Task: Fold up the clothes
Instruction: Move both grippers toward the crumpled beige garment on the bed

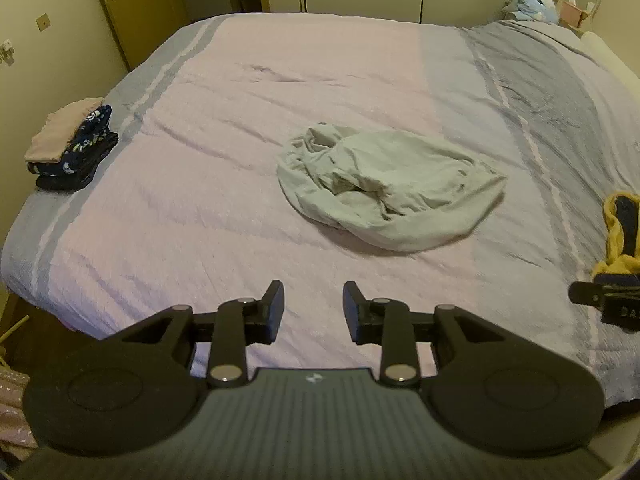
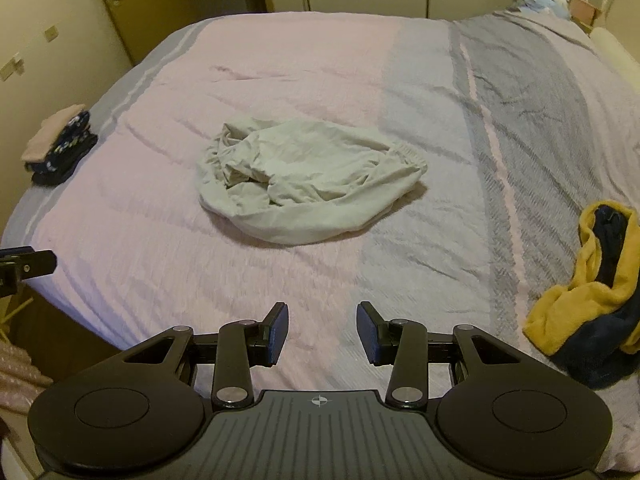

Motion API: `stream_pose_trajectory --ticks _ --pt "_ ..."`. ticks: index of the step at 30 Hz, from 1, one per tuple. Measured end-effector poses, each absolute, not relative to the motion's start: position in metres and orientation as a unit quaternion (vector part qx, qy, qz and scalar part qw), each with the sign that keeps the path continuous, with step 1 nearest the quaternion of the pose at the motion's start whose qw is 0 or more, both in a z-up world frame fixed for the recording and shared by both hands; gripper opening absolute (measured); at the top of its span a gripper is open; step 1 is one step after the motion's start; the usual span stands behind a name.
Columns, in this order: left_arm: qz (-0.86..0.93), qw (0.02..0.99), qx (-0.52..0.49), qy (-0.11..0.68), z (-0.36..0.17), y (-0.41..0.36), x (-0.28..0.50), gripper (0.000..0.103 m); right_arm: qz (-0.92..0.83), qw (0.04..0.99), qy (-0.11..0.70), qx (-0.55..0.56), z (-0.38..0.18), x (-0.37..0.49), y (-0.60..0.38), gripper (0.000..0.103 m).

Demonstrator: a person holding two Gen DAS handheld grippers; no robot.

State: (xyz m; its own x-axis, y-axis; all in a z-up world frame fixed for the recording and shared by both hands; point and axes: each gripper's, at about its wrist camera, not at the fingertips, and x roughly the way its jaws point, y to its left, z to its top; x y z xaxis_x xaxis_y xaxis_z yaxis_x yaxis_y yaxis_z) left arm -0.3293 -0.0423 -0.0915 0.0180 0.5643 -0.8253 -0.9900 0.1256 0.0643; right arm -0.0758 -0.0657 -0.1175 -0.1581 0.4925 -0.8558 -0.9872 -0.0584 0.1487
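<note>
Left gripper [image 1: 314, 310]: fingers spread, nothing between them, held over the near edge of the bed [image 1: 340, 60].
Right gripper [image 2: 322, 330]: fingers likewise parted and empty, over the same edge.
Grey garment [image 1: 394, 192]: crumpled in a loose heap mid-bed, well ahead of both pairs of fingers, slightly right of the left pair, slightly left of the right pair. Unfolded.
Stack [image 1: 70, 148]: pink piece atop dark patterned pieces, squared and folded, far left of the fingers at the bed's edge.
Yellow-and-navy garment [image 2: 592, 296]: bunched, right of the right fingers. Unfolded.
Standing, by judgement: part done; one stack lies folded, two pieces are left.
</note>
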Motion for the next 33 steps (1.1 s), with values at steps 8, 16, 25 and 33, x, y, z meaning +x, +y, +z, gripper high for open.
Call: stream_pose_trajectory --ticks 8,16,25,33 --pt "0.585 0.653 -0.295 0.380 -0.105 0.033 -0.392 0.029 0.587 0.606 0.458 -0.280 -0.144 -0.070 -0.032 0.042" --pt "0.560 0.649 -0.308 0.413 -0.147 0.091 -0.423 0.029 0.520 0.643 0.499 -0.258 -0.177 -0.068 -0.035 0.042" --pt "0.545 0.622 -0.360 0.431 -0.202 0.132 -0.424 0.029 0.467 0.637 0.549 -0.276 -0.227 -0.049 -0.029 0.042" --pt "0.572 0.586 -0.386 0.425 -0.226 0.180 -0.413 0.029 0.478 0.627 0.565 -0.243 -0.253 -0.005 0.035 0.043"
